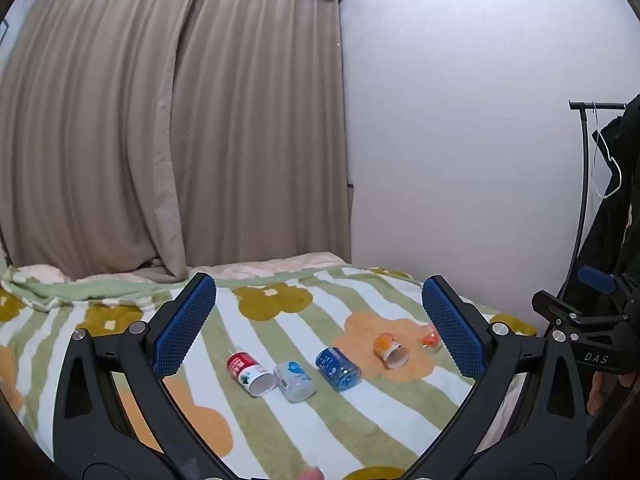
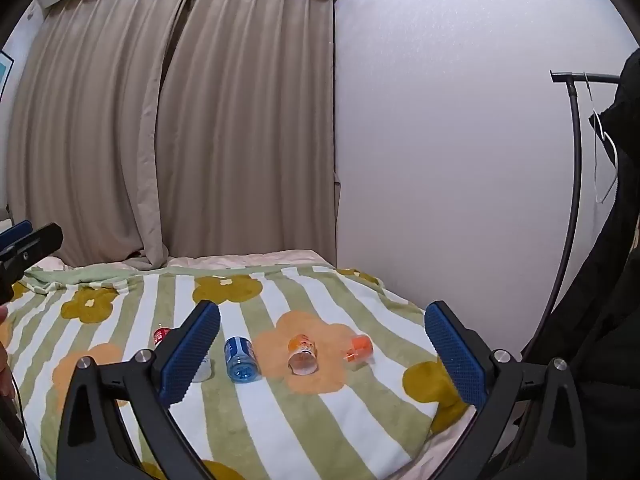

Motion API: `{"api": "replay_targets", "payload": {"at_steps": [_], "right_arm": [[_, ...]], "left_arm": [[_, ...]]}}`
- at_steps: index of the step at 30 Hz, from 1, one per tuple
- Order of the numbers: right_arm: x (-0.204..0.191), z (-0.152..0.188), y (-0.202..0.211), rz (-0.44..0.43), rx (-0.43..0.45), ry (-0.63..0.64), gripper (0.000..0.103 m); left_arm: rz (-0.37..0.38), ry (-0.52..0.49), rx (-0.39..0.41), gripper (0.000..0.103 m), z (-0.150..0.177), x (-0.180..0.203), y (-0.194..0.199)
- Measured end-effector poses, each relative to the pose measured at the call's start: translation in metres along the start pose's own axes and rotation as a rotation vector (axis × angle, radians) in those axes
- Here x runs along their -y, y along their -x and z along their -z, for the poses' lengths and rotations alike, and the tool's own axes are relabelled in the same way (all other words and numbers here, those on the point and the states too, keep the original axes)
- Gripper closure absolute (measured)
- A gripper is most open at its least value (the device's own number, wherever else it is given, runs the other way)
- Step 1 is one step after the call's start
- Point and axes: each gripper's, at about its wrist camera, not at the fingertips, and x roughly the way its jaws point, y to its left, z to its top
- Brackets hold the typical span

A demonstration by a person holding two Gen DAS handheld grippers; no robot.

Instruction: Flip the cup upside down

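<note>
While both jaws gape, five cups (image 1: pixel 338 369) lie on the blanket (image 1: pixel 360 420).

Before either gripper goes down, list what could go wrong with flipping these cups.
1. The blanket is soft, so a flipped cup may tip or roll rather than stand.
2. The red cup and the white cup lie touching; gripping one will likely nudge the other.
3. All five cups lie on their sides. The blue cup, being round, could roll away from the open right gripper.
</note>
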Motion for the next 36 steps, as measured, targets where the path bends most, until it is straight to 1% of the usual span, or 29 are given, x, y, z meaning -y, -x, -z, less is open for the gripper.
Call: {"api": "replay_targets", "payload": {"at_steps": [3,5,6,12,13,15,21,36], "right_arm": [[0.000,0.000,0.000,-0.002,0.013,-0.002,0.001],[0.000,0.001,0.001,-0.001,0.019,-0.004,0.001],[0.000,0.001,0.001,0.003,0.021,0.001,0.001],[-0.001,0.005,0.002,0.018,0.031,0.014,0.001],[0.004,0.003,0.002,0.006,0.035,-0.001,0.001],[-0.002,-0.004,0.001,0.013,0.034,0.001,0.001],[-0.003,0.001,0.000,0.008,0.039,-0.001,0.001],[-0.004,0.002,0.000,-0.003,0.041,-0.008,0.001]], "left_arm": [[-0.012,0.027,0.023,0.000,0.000,-0.004,0.004],[-0.006,0.034,0.027,0.000,0.002,-0.005,0.007],[-0.002,0.044,0.014,0.000,0.001,-0.008,0.005],[-0.010,0.031,0.011,0.000,-0.004,-0.013,0.006],[-0.010,0.028,0.012,0.000,-0.005,-0.012,0.007],[-0.007,0.028,0.012,0.000,-0.004,-0.012,0.006],[-0.004,0.024,0.009,0.000,0.000,-0.004,0.004],[0.007,0.024,0.003,0.000,0.002,0.000,0.003]]}}
